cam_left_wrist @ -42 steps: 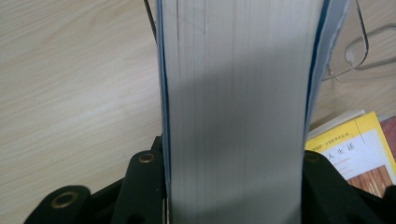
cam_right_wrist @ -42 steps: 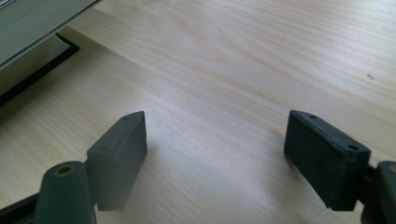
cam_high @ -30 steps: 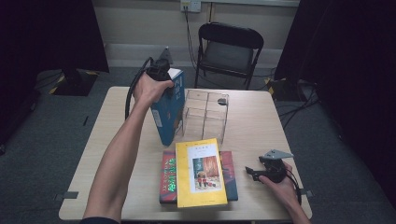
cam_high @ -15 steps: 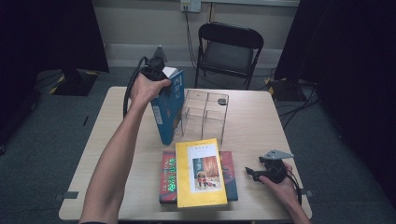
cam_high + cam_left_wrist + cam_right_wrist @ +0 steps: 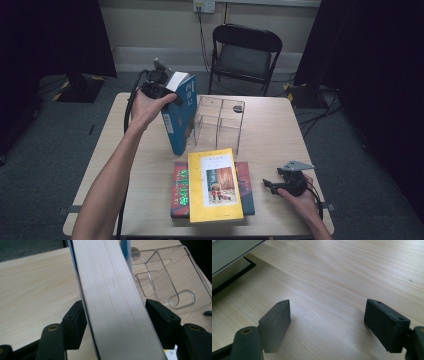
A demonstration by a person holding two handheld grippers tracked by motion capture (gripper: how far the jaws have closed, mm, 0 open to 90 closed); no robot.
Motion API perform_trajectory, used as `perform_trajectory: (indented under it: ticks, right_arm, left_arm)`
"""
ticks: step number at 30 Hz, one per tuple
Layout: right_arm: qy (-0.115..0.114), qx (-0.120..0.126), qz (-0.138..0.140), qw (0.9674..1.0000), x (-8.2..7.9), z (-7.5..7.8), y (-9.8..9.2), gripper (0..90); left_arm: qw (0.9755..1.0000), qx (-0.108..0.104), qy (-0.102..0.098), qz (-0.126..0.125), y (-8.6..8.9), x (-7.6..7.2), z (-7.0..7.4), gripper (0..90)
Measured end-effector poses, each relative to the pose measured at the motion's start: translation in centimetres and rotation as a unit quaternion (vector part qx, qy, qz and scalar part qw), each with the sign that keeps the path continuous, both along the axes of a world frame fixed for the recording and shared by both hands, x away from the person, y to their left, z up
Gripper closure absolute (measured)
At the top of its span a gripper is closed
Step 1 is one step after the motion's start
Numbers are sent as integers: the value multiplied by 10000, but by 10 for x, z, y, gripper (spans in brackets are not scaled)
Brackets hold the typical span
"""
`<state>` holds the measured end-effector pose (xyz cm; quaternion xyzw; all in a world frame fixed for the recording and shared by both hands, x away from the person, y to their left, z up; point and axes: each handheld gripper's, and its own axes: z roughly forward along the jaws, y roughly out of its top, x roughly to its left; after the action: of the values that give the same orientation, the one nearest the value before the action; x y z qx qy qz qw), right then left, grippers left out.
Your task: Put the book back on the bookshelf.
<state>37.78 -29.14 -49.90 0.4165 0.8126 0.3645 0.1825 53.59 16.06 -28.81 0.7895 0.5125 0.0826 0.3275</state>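
Standing the blue book [image 5: 180, 117] upright at centre-left of the high view, leaning just beside the clear rack [image 5: 220, 120]. Straddling its top edge with the left gripper [image 5: 167, 92], jaws just opening, right pad clear of the page block [image 5: 112, 305] between them. Running top to bottom, that long axis, directly under the claw. Resting the right gripper [image 5: 274, 186] at lower right, jaws apart, empty, near the stacked books [image 5: 215, 185].
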Motion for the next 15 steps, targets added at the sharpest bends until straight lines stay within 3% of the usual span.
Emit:
perform_trajectory:
  ticks: [4, 8, 10, 14, 15]
  right_arm:
    - [10, 13, -1, 10000, 0, 0, 0, 212]
    - [0, -2, 0, 10000, 0, 0, 0, 212]
    - [-1, -5, 0, 10000, 0, 0, 0, 212]
    - [-5, -11, 0, 10000, 0, 0, 0, 212]
    - [-4, -7, -6, 10000, 0, 0, 0, 213]
  left_arm:
    - [9992, 9, -362, -169, 6, -22, 1, 372]
    - [9970, -261, -681, -269, 20, -44, -3, 367]
    - [9937, -443, -1020, -128, 25, -54, -8, 368]
    - [9875, -879, -1283, -273, 35, -66, -24, 362]
    - [9852, -729, -1534, -227, 33, -73, -28, 364]
